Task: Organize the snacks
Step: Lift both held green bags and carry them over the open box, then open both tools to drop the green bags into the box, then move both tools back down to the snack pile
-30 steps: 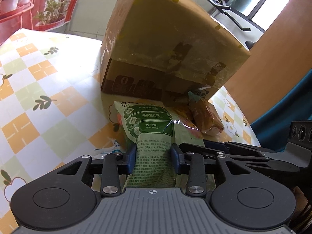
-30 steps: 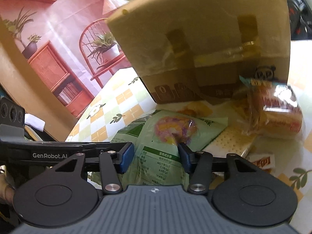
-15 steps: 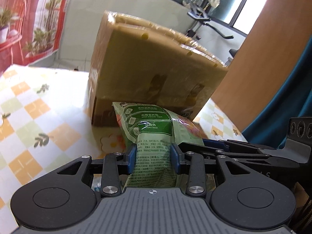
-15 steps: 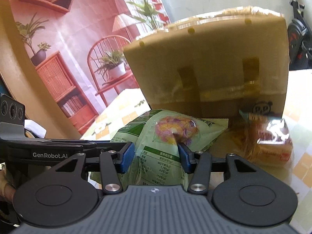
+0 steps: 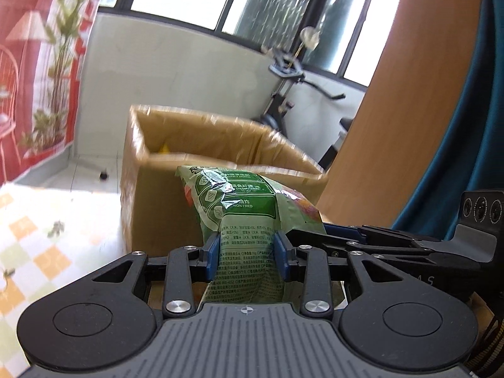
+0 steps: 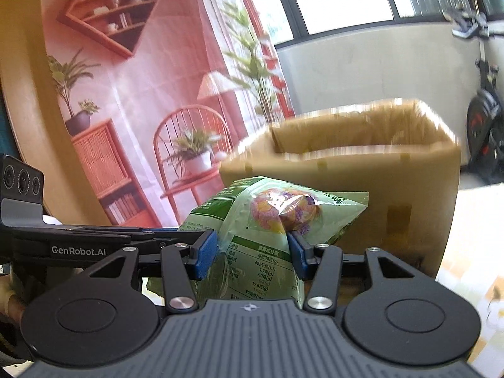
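Observation:
A green snack bag (image 5: pixel 239 208) is held in the air by both grippers at once. My left gripper (image 5: pixel 246 252) is shut on one end of it. My right gripper (image 6: pixel 252 249) is shut on the other end of the bag (image 6: pixel 277 214). An open cardboard box (image 5: pixel 201 145) stands just beyond the bag, its rim now about level with the bag's top; the box also shows in the right wrist view (image 6: pixel 362 151). Something yellow lies inside the box. Each gripper's body shows at the edge of the other's view.
A table with a checked orange and green cloth (image 5: pixel 34 245) lies below on the left. A wooden panel (image 5: pixel 406 110) rises on the right of the box. An exercise bike (image 6: pixel 482 100) stands behind by the windows.
Both grippers have lifted the green bag from the table up to the level of the box's open top. The other snacks on the table have dropped out of view.

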The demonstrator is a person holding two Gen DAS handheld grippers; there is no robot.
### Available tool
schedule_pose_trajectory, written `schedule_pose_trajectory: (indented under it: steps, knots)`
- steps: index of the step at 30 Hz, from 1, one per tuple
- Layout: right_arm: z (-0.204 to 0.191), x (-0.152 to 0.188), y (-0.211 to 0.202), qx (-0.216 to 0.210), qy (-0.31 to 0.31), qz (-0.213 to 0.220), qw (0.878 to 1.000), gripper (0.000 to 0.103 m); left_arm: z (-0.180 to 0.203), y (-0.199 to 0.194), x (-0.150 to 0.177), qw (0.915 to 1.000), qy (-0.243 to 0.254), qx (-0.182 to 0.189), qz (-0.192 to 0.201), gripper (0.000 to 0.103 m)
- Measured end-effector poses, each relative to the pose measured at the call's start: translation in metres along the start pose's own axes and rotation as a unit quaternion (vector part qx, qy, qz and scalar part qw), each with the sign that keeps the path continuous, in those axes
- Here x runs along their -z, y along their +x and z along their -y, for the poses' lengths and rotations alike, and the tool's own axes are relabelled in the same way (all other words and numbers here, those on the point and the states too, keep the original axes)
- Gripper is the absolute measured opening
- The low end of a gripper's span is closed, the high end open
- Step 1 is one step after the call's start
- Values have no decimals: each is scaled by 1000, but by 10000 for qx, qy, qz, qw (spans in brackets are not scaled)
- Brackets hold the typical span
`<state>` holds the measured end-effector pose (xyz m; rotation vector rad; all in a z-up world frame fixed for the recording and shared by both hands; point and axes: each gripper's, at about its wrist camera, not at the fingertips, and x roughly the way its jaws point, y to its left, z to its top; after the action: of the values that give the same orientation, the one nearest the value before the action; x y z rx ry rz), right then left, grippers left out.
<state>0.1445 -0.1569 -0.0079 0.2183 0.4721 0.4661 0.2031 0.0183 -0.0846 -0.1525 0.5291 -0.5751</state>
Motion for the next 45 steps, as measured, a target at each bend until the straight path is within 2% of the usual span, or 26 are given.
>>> schedule_pose_trajectory:
  steps: [13, 25, 31, 33, 35, 38, 45]
  knots:
    - [7, -53, 6, -7, -453, 522, 9976, 52, 8, 21, -41, 9987, 202, -17, 462, 37]
    - [56, -92, 54, 72, -601, 683, 9958, 52, -10, 76, -79, 9992, 50, -52, 392, 37]
    - [79, -98, 79, 218, -349, 632, 9971, 52, -18, 99, -81, 9997, -64, -124, 181, 38]
    - [86, -97, 85, 307, -240, 586, 9975, 52, -22, 105, -81, 9997, -157, -156, 133, 42]
    - [91, -96, 90, 423, -163, 545, 9975, 55, -23, 106, -80, 9991, -175, -372, 130, 46]
    - [94, -92, 91, 635, -101, 547, 9964, 55, -26, 99, -79, 9984, -107, -520, 170, 55]
    - [94, -79, 70, 804, 14, 746, 9940, 55, -28, 69, -81, 9967, 83, -721, 377, 56]
